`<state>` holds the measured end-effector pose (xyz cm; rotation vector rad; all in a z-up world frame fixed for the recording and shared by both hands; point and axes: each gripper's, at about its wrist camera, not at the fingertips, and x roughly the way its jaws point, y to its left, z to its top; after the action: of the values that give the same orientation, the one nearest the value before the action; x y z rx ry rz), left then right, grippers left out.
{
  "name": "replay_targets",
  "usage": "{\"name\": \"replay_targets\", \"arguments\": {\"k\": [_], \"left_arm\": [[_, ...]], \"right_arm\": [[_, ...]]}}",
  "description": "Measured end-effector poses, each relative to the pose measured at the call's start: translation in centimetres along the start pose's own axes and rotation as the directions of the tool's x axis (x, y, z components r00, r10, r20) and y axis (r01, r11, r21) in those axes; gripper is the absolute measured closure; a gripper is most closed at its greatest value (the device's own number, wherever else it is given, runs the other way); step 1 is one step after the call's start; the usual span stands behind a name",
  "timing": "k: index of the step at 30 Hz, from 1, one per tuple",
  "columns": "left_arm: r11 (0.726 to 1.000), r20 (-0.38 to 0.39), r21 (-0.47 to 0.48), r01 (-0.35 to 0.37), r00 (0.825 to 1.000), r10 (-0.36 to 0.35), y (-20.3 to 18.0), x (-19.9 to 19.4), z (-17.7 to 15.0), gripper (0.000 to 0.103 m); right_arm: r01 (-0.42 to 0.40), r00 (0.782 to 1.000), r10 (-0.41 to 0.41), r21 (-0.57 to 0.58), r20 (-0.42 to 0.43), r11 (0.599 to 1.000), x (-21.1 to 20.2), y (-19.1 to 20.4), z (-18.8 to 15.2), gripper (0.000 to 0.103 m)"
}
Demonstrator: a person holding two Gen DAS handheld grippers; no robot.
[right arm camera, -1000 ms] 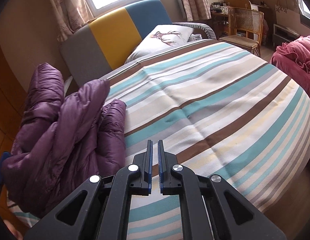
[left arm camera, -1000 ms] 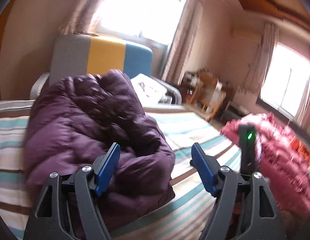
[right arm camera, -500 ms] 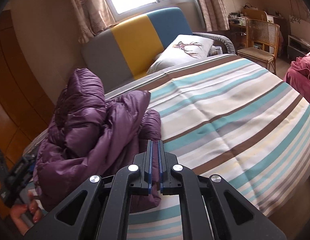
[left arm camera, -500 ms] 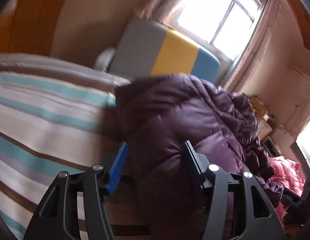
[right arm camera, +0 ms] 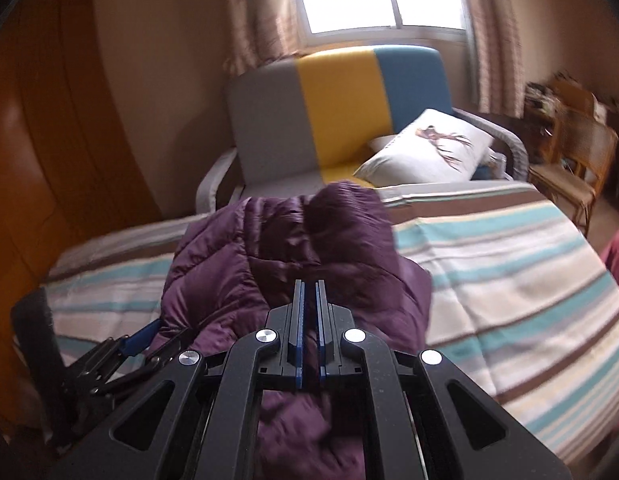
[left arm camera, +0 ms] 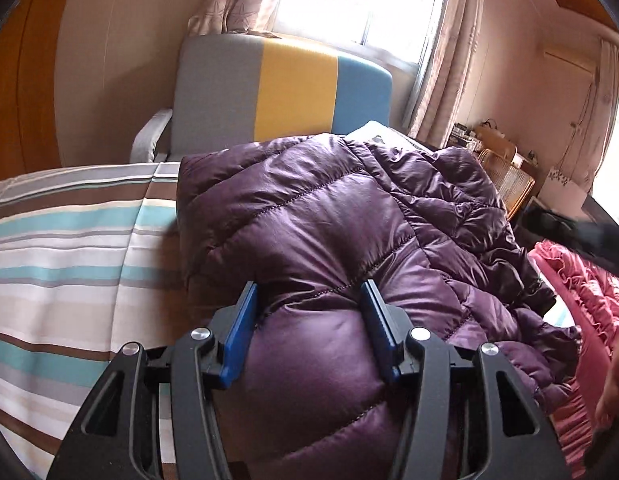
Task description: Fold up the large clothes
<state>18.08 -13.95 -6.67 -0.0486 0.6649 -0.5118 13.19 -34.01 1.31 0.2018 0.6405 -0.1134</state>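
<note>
One bulky purple down jacket (left arm camera: 317, 232) lies heaped on the striped bed (left arm camera: 61, 264), a puffy fold pinched in the left claw (left arm camera: 309, 332), while the right claw (right arm camera: 309, 336) hovers above it, closed and empty.

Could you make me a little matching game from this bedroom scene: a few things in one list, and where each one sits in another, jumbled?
Things:
1. purple jacket
2. white pillow
3. wicker chair
4. left gripper

Places:
A. on the tricolour armchair
B. heaped on the striped bed
C. pads squeezing a puffy fold
D. on the floor beyond the bed's far corner

Pairs: 1-B, 2-A, 3-D, 4-C
</note>
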Motion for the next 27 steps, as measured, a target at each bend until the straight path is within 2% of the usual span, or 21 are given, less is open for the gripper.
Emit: {"name": "replay_targets", "arguments": {"k": [3,6,8,10,13,17,22,27], "left_arm": [[1.0,-0.004,0.022,-0.017,1.0,0.017,-0.1,-0.2,0.0,0.051],[0.999,-0.009,0.046,-0.025,1.0,0.025,-1.0,-0.5,0.1,0.051],[0.998,-0.015,0.055,-0.02,1.0,0.021,-1.7,-0.5,0.2,0.049],[0.998,-0.016,0.068,-0.005,1.0,0.006,-2.2,-0.6,0.0,0.047],[0.995,-0.013,0.097,0.011,1.0,-0.01,-3.1,-0.2,-0.2,0.045],[0.992,-0.01,0.126,-0.005,1.0,0.006,-3.7,0.4,-0.5,0.045],[0.994,-0.011,0.109,-0.004,1.0,0.005,-3.1,1.2,-0.7,0.045],[0.995,-0.012,0.098,-0.009,1.0,0.01,-3.4,0.7,-0.4,0.043]], "right_arm": [[0.004,0.998,-0.007,-0.045,-0.068,0.999,3.0,1.2,1.1,0.098],[0.083,0.991,-0.088,-0.059,-0.098,0.995,5.3,0.6,1.3,0.099],[0.142,0.982,-0.144,-0.024,-0.118,0.99,6.4,-0.9,0.5,0.099],[0.163,0.979,-0.158,0.024,-0.131,0.986,7.0,-2.5,-0.5,0.099],[0.144,0.981,-0.128,0.108,-0.144,0.984,8.5,-4.6,-2.8,0.099],[0.115,0.987,-0.094,0.155,-0.134,0.981,9.8,-5.5,-4.0,0.099],[0.133,0.985,-0.119,0.116,-0.125,0.984,11.8,-4.7,-3.9,0.099],[0.146,0.985,-0.134,0.119,-0.105,0.982,11.5,-4.7,-4.4,0.099]]}}
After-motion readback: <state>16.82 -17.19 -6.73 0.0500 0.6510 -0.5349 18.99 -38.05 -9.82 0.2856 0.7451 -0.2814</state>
